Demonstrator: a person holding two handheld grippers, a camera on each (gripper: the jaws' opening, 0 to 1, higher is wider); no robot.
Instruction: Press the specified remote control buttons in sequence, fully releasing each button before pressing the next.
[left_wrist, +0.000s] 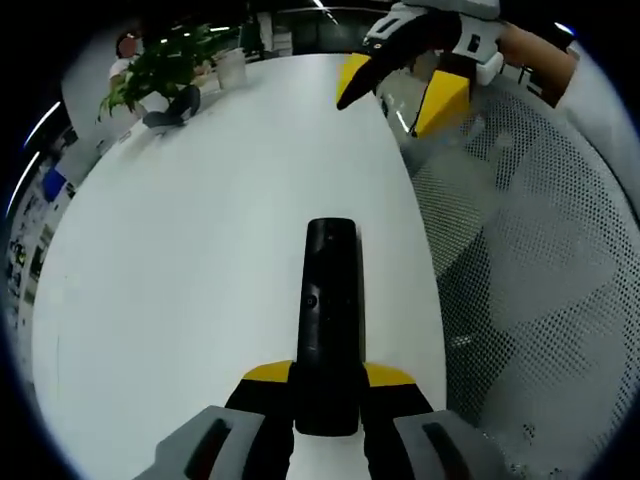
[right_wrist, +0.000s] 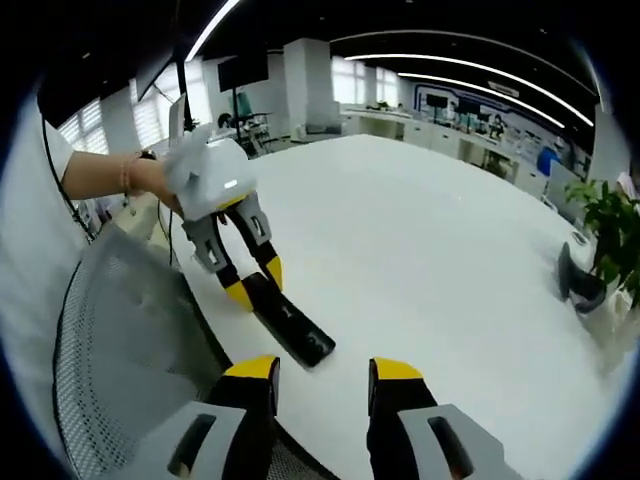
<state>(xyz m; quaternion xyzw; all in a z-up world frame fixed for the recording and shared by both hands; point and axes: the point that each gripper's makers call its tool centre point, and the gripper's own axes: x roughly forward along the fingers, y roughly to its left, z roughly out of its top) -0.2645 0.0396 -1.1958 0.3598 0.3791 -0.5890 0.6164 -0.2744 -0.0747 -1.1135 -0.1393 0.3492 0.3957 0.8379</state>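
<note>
Slim black plastic remote control (left_wrist: 328, 310), small buttons along its top face, near end clamped between yellow-tipped jaws of left tool (left_wrist: 328, 378), far end resting on round white tabletop (left_wrist: 200, 250) near its edge. Right tool (right_wrist: 325, 372) parted, empty, hovering above. Grey mesh chair (right_wrist: 130, 340) beside tabletop; potted green plant (left_wrist: 160, 65) far across; open office behind.

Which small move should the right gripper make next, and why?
Probably bring the right gripper down toward the remote control. The left gripper holds it at one end over the white table, buttons up, while the right jaws stand open and apart from it.
</note>
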